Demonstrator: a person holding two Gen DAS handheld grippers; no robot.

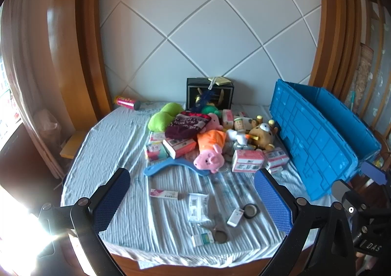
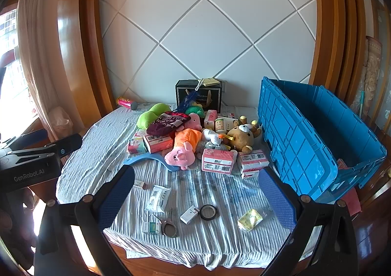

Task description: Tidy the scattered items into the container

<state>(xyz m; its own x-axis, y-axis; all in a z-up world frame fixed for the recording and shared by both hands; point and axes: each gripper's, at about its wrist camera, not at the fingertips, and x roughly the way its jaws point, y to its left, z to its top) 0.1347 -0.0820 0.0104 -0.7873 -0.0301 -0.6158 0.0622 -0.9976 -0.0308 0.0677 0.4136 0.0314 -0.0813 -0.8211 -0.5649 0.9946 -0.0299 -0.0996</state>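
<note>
Both wrist views face the back wall from the near table (image 1: 102,143) edge, sharing the cluttered tabletop

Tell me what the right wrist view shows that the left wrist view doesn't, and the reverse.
Only the right wrist view shows the yellow packet near the front edge, the inside of the blue crate, and the left hand-held gripper's body at its left edge. Only the left wrist view shows the right hand-held gripper's body at its right edge. Both show the pink pig plush, brown bear plush, scissors and striped cloth.

Black tool (image 1: 191,199) frames, blue textured pads (image 1: 112,200)
</note>
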